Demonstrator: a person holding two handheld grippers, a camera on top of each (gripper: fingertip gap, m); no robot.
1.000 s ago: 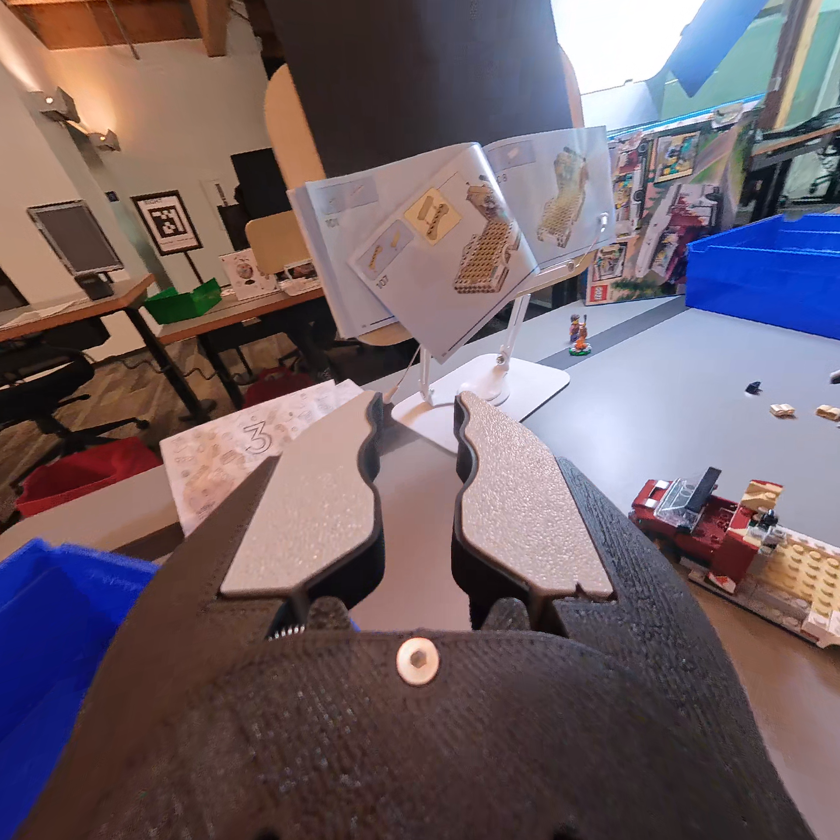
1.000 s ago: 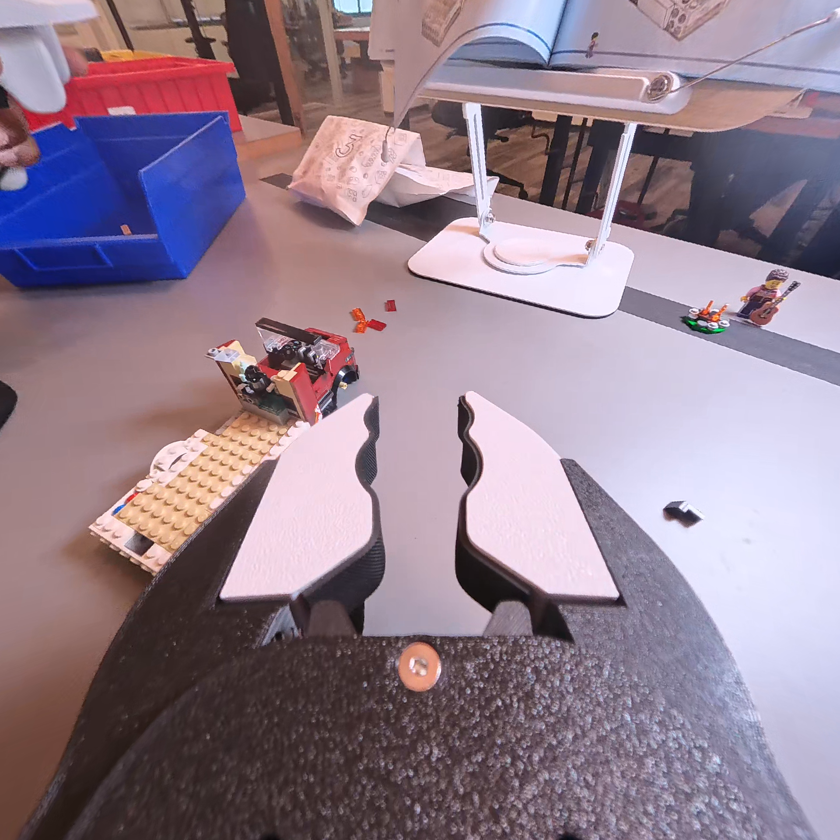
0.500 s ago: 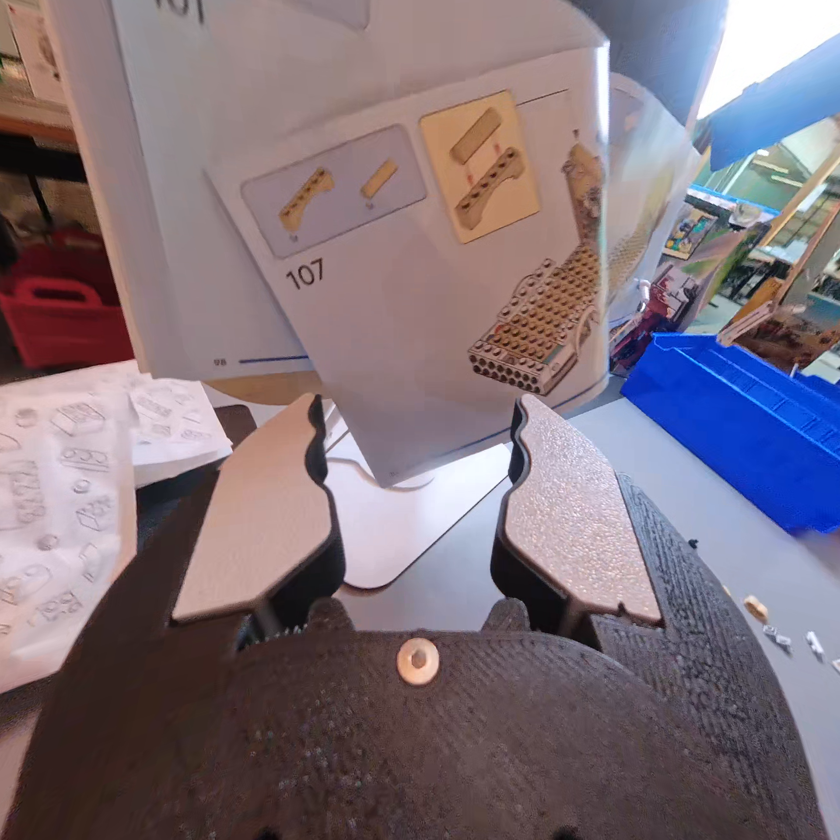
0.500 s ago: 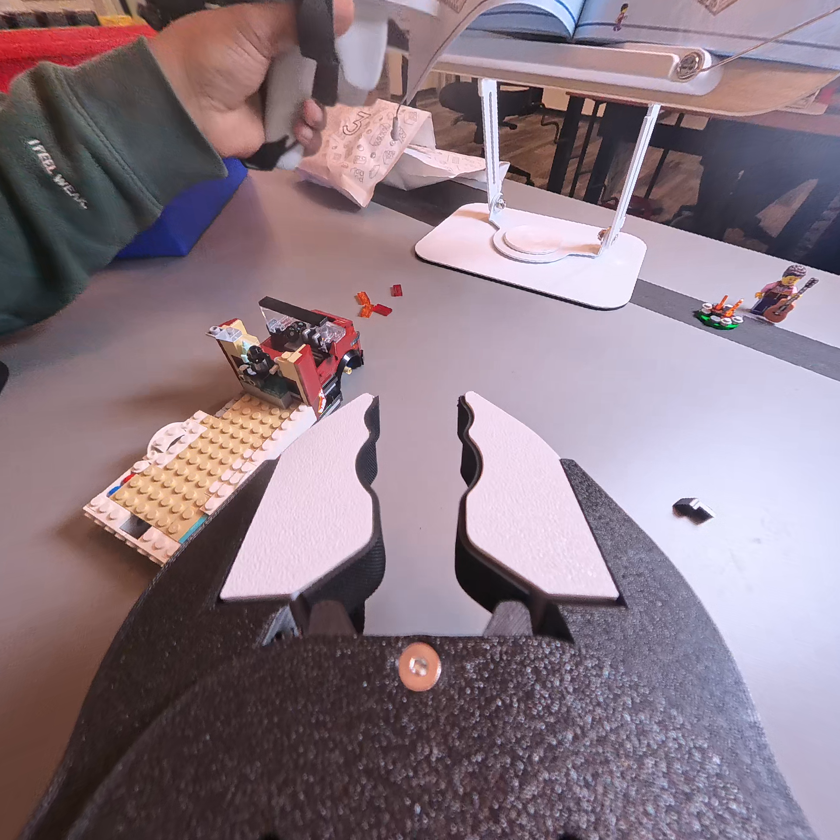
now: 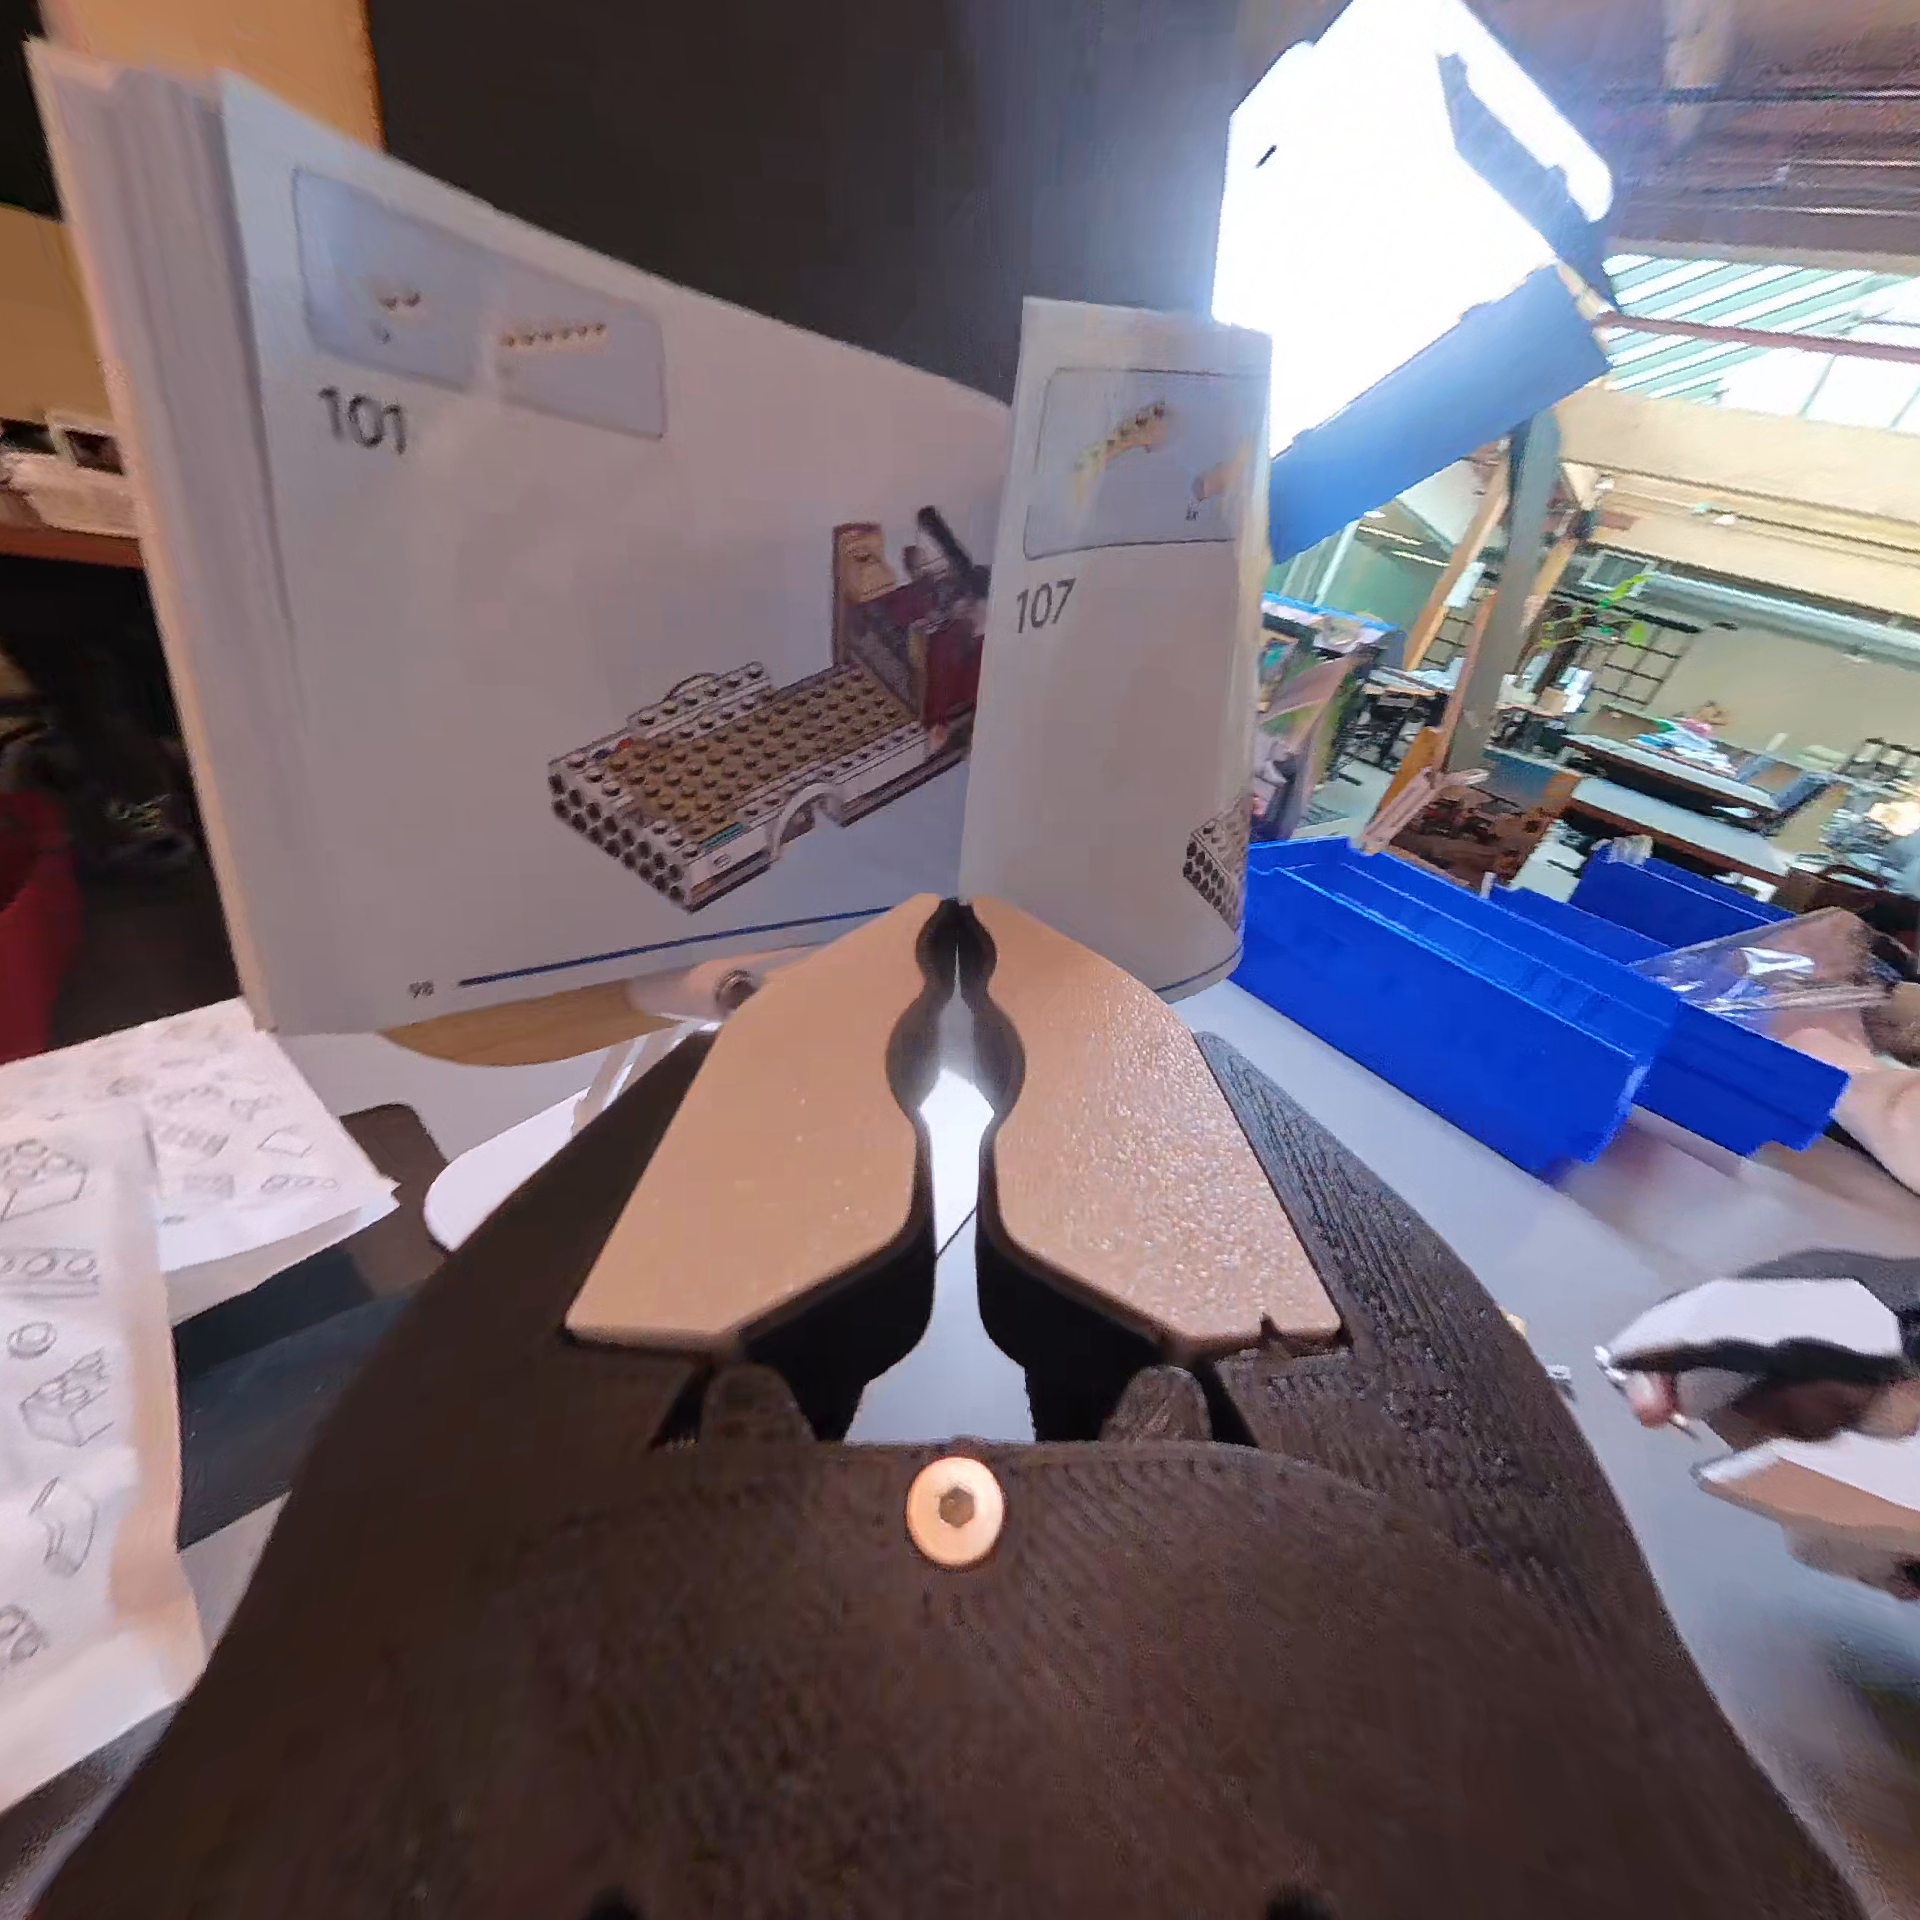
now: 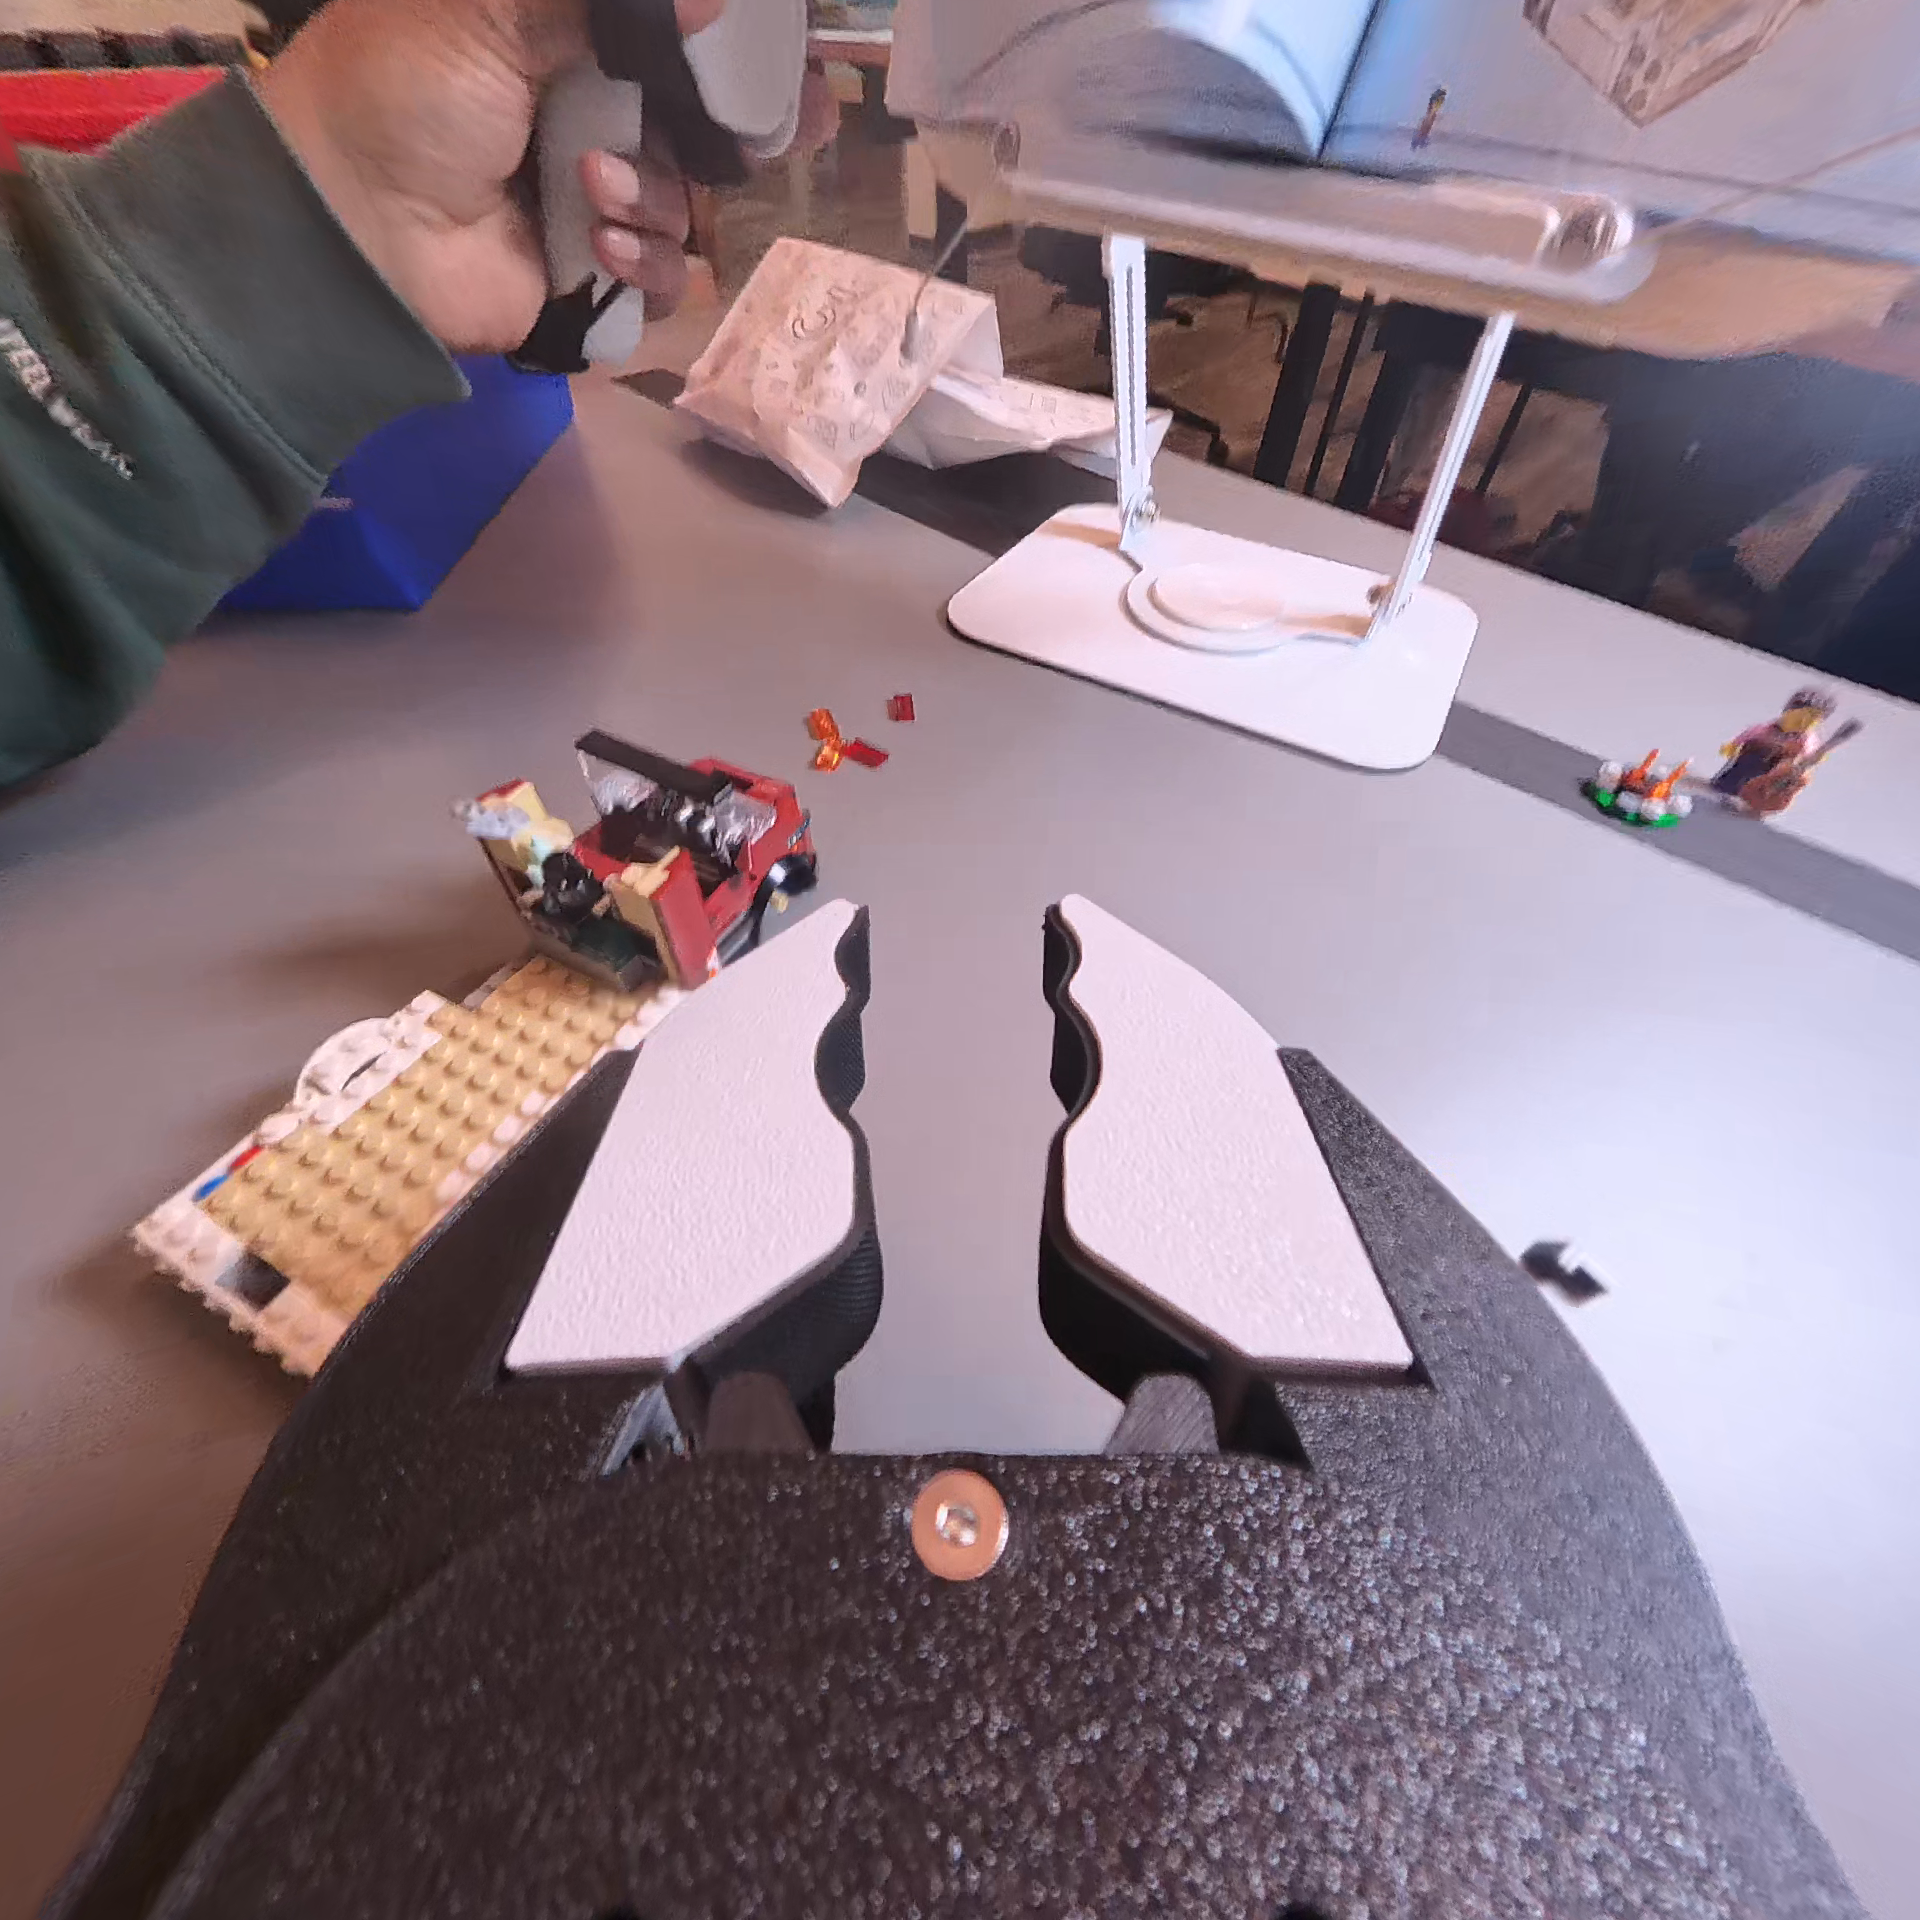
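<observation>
The left gripper (image 5: pixel 956 914) has its tips pinched together on the bottom corner of a lifted page (image 5: pixel 1117 748) of an instruction booklet (image 5: pixel 540 623) on a white stand (image 6: pixel 1226 634); thin paper looks light, floppy and easy to tear, so it is best held by that corner. The right gripper (image 6: pixel 954 920) hovers with fingers apart and nothing between them over the grey table (image 6: pixel 1351 1039); a brick model truck (image 6: pixel 665 862) sits just left of it, loose red pieces (image 6: pixel 847 743), blue bins (image 5: pixel 1455 997) and a paper bag (image 6: pixel 831 364) lie around.

Booklet (image 6: pixel 1351 62) top cut off
</observation>
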